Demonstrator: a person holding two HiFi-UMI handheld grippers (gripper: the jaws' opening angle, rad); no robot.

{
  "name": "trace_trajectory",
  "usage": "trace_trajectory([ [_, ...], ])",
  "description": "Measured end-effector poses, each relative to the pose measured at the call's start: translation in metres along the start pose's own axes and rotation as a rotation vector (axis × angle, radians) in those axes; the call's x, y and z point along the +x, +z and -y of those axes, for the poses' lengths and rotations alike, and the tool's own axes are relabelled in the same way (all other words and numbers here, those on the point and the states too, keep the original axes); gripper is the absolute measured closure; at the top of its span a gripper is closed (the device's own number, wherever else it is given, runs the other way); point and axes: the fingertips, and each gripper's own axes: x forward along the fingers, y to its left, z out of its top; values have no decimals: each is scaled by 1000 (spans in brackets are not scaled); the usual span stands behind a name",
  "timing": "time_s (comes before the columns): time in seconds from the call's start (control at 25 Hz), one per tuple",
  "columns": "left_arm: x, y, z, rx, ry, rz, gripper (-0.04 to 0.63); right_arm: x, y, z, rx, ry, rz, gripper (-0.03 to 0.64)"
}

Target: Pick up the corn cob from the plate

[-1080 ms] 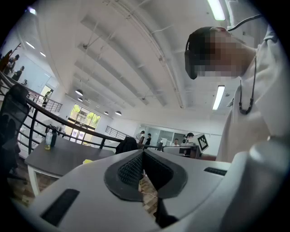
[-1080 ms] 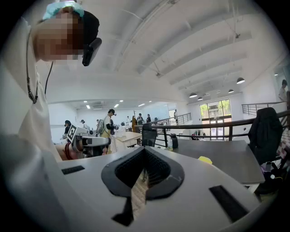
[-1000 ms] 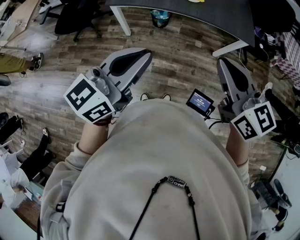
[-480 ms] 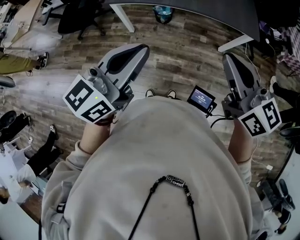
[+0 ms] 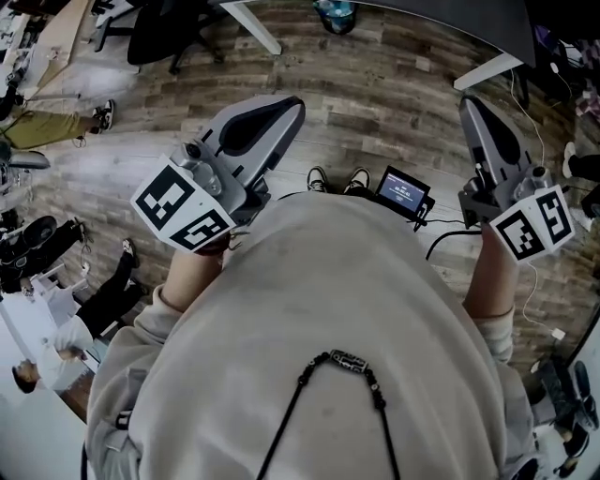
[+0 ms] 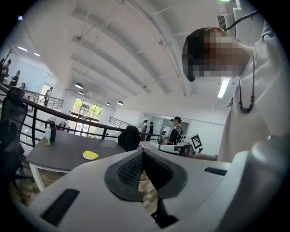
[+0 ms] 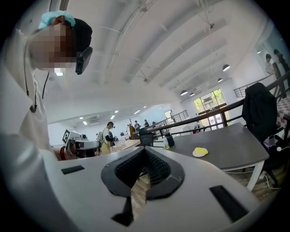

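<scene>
Yellow cob sits on a white plate on the dark table, well apart from both grippers. My read: approach phase, pick not started.

Why the pose:
- The left gripper and right gripper are held at chest height, one each side of the torso, both aimed at 12 o'clock toward the table. Looks like a carry posture, not a reach.
- Both have jaws closed tip to tip with nothing between them. Only wood floor shows through the slot below the tips. That makes sense with nothing in range to grab, but one will have to open before the pick.
- Neither is lined up on the cob. It sits at 9 o'clock of the jaws in the left gripper view and at 3 o'clock in the right gripper view.

Hard to see:
- In the head view the table is cut off at the 12 o'clock edge, so plate and cob are out of frame there.
- The torso fills the lower frame and hides most of both forearms.
- The cob is just a small yellow patch, so I can't tell its orientation or how it lies on the plate.
- Bottles stand at the table's far edge, apart from the plate. What's in them is unreadable.
</scene>
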Motion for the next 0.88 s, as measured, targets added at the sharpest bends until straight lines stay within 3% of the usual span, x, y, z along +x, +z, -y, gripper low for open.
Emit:
trace_trajectory([
  [0.36, 21, -8, 7, 19, -35, -56, 595, -21, -16, 28, 30, -47, 0, 603],
  [0.56, 38, -9, 6, 29, -74, -68, 595, -35, -2, 40, 209, -36, 137, 603],
  [0.88, 61, -4, -3, 7, -177, -64, 595, -56, 0, 57, 196, -162, 194, 603],
])
